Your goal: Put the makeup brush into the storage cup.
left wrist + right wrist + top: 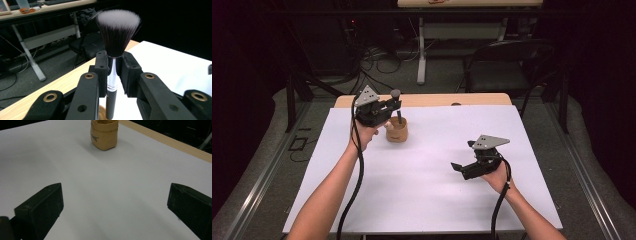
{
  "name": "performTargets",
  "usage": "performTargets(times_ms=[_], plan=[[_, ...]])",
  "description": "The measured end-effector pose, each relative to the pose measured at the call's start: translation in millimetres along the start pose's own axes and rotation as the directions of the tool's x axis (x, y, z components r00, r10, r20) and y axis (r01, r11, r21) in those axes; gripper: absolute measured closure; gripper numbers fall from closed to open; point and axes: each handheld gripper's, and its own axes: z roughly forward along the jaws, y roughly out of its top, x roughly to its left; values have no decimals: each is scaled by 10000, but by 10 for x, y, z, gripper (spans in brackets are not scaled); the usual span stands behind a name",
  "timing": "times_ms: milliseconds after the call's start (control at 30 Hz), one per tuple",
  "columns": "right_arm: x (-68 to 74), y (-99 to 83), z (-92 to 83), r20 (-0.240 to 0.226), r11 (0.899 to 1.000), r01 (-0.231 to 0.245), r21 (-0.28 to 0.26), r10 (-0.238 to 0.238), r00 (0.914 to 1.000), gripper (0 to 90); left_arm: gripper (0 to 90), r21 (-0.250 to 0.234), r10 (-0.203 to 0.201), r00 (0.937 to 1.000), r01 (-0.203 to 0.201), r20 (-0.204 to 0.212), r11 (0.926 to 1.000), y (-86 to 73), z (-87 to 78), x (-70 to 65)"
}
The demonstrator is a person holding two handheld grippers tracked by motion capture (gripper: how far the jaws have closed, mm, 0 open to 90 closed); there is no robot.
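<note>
A makeup brush (117,30) with a dark, white-tipped head and a silver and black handle stands upright between the jaws of my left gripper (115,62), which is shut on the handle just under the bristles. In the high view the left gripper (393,106) holds the brush (396,94) over a small tan cup (396,131), and the handle's lower end reaches the cup's mouth. My right gripper (463,161) hovers low over the white sheet at the right, open, with nothing between its jaws. In the right gripper view the cup (104,133) stands far ahead of the right gripper (115,202).
A white sheet (427,200) covers most of the wooden table (432,100). Behind the table stand a black chair (507,65) and a white-legged desk (422,55), with cables on the floor.
</note>
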Motion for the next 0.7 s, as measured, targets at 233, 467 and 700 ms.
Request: performTargets(times_ms=[233, 467, 700], plan=[[1, -1, 3, 12, 10000, 21, 18, -21, 10000, 0, 771, 36, -178, 9992, 179, -355, 9998, -61, 54, 74], [0, -2, 3, 18, 10000, 3, 28, -3, 10000, 1, 771, 113, -383, 9978, 389, -536, 9992, -119, 99, 134], [4, -3, 9, 20, 10000, 30, 50, -30, 10000, 2, 770, 219, -438, 9969, 453, -660, 9987, -180, 151, 153]])
